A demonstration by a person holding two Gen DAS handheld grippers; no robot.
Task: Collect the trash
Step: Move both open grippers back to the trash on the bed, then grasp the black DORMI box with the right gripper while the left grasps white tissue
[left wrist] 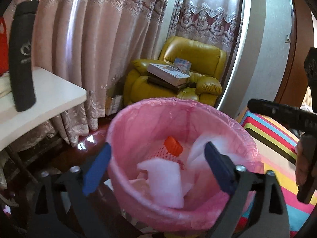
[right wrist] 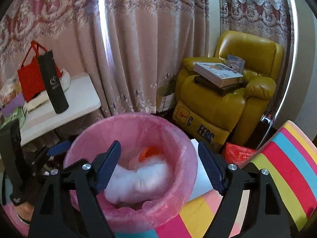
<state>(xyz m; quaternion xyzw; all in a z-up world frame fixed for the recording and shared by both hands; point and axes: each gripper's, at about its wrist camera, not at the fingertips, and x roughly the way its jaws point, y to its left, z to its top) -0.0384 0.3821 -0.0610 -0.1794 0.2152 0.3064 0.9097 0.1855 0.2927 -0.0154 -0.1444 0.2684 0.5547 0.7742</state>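
Observation:
A bin lined with a pink bag stands on the floor just below both grippers. Inside it lie white foam and paper pieces and an orange piece on pink mesh. My left gripper hangs over the bin's mouth, its jaws wide open and empty. In the right wrist view the same bin holds a white wad and the orange piece. My right gripper is open above it, with nothing between its blue pads. The left gripper's blue finger shows at the bin's left.
A white table at the left carries a black flask and a red bag. Behind the bin stand a yellow armchair with stacked books, a cardboard box and curtains. Striped bedding lies at the right.

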